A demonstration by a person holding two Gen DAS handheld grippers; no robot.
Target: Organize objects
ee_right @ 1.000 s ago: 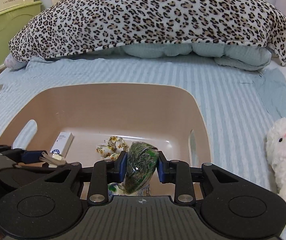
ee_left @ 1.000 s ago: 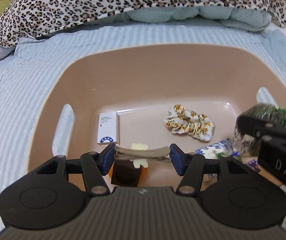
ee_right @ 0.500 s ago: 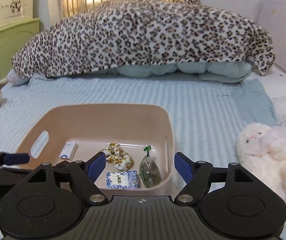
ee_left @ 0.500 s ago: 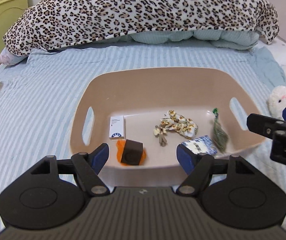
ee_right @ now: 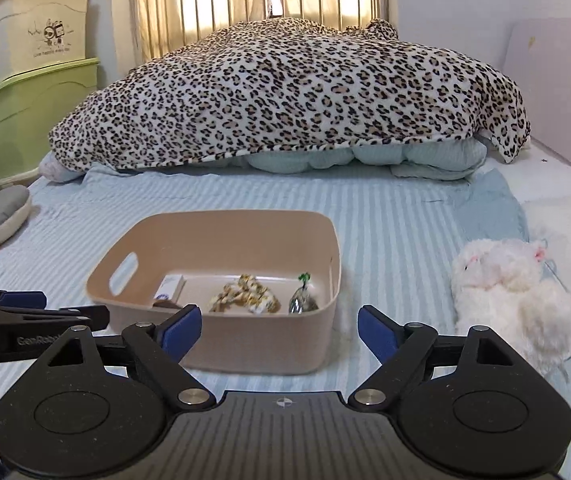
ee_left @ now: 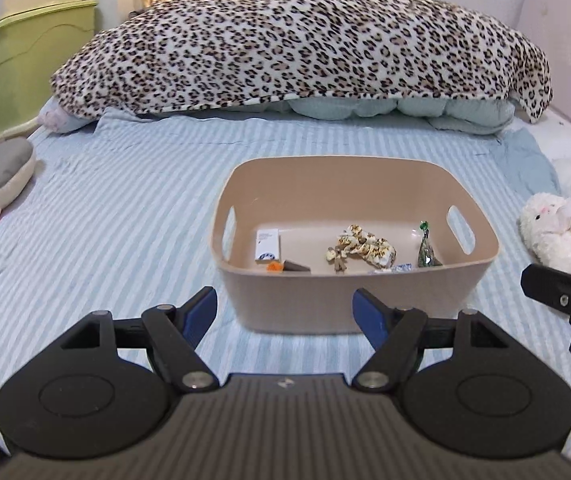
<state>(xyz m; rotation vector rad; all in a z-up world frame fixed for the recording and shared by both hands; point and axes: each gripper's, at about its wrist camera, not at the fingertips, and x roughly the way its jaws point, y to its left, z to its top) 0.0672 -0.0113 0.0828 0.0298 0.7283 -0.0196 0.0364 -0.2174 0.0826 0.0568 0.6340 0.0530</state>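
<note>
Fingers of the left gripper (ee_left: 284,310) and right gripper (ee_right: 279,330), blue-padded on black linkages, stand spread wide and empty above the striped blue bed sheet (ee_left: 125,220). "GenRobot" is partly legible on the left gripper's side in the right wrist view. Ahead of both lies the smooth beige plastic basket (ee_left: 365,304) with slot handles, holding a white box (ee_left: 268,244), leopard-print scrunchie (ee_left: 367,245), green-tied clear packet (ee_left: 426,246) and dark block (ee_left: 295,267). Fluffy white plush toy (ee_right: 513,292) lies to its right; leopard-print blanket (ee_right: 285,92) beyond.
</note>
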